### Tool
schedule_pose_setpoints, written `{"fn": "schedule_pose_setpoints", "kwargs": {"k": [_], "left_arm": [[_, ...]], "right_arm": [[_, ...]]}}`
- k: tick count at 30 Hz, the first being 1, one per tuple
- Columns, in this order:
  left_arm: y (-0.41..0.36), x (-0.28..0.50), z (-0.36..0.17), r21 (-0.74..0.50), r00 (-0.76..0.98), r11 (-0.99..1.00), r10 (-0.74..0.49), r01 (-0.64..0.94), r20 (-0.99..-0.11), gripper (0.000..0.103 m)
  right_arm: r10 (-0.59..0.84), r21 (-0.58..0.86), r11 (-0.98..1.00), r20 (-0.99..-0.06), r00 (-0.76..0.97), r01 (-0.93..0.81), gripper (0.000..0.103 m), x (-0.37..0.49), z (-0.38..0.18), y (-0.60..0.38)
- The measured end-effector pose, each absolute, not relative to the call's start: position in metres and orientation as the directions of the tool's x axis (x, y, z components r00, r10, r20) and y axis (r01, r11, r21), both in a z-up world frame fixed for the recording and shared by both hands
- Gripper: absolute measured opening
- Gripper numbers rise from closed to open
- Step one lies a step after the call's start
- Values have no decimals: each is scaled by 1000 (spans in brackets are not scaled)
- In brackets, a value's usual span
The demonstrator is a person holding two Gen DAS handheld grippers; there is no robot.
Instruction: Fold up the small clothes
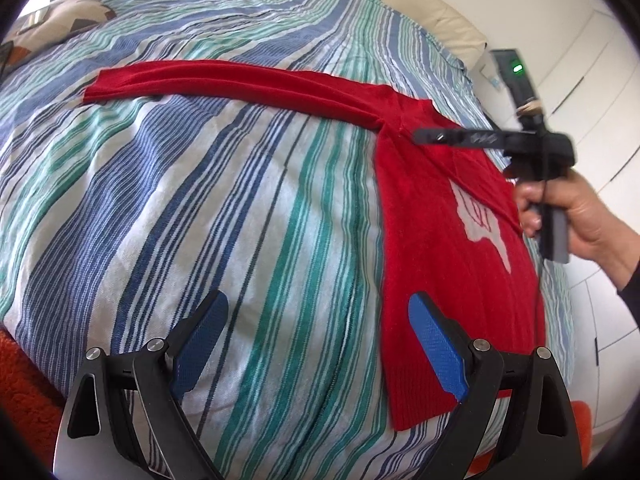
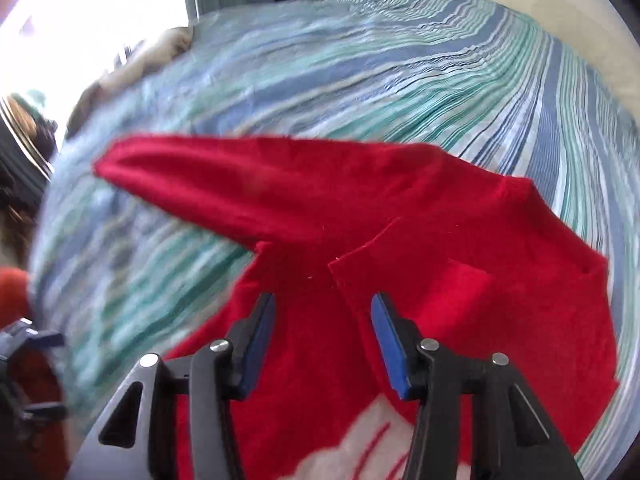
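Observation:
A red sweater (image 1: 452, 260) with a white motif lies flat on the striped bed cover (image 1: 200, 200). One sleeve (image 1: 200, 80) stretches out to the left. My left gripper (image 1: 320, 300) is open above the cover, and its right finger (image 1: 436, 348) is over the sweater's lower left edge. A hand holds my right gripper (image 1: 420, 136) over the sweater's shoulder. In the right wrist view, which is blurred, the right gripper (image 2: 323, 300) is open just above the sweater (image 2: 400, 240), near where the sleeve (image 2: 240, 184) joins the body. Nothing is pinched between its pads.
A patterned pillow (image 1: 60, 16) lies at the far left of the bed and a cream headboard (image 1: 420, 0) runs along the back. White wardrobe doors (image 1: 592, 80) stand to the right. Orange fabric (image 1: 24, 392) shows below the bed's near edge.

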State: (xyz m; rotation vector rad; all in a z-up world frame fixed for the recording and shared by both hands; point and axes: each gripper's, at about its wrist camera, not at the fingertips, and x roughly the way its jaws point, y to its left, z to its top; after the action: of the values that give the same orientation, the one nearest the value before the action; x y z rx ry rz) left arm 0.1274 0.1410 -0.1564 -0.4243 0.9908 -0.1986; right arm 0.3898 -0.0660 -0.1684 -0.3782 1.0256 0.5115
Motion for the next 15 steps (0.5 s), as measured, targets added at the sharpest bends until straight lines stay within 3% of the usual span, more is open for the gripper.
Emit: {"fn": "schedule_pose_setpoints", "kwargs": {"k": [4, 7, 10, 12, 14, 15], "left_arm": [[149, 130, -160, -459, 533, 887, -361, -58, -765, 93], [150, 133, -162, -461, 529, 885, -361, -67, -769, 93], [148, 134, -162, -458, 528, 886, -357, -70, -771, 93], [146, 136, -164, -450, 521, 890, -353, -69, -777, 93], [143, 138, -164, -443, 518, 894, -349, -66, -781, 93], [142, 138, -164, -439, 520, 896, -346, -63, -781, 93]], "right_arm": [[148, -123, 845, -881, 450, -520, 33, 408, -190, -62], [173, -110, 847, -868, 465, -519, 6, 411, -190, -59], [300, -10, 827, -838, 456, -562, 7, 396, -172, -64], [277, -8, 818, -871, 406, -575, 16, 396, -180, -62], [252, -5, 831, -888, 385, -556, 55, 395, -182, -70], [281, 19, 838, -872, 401, -545, 57, 392, -175, -78]]}}
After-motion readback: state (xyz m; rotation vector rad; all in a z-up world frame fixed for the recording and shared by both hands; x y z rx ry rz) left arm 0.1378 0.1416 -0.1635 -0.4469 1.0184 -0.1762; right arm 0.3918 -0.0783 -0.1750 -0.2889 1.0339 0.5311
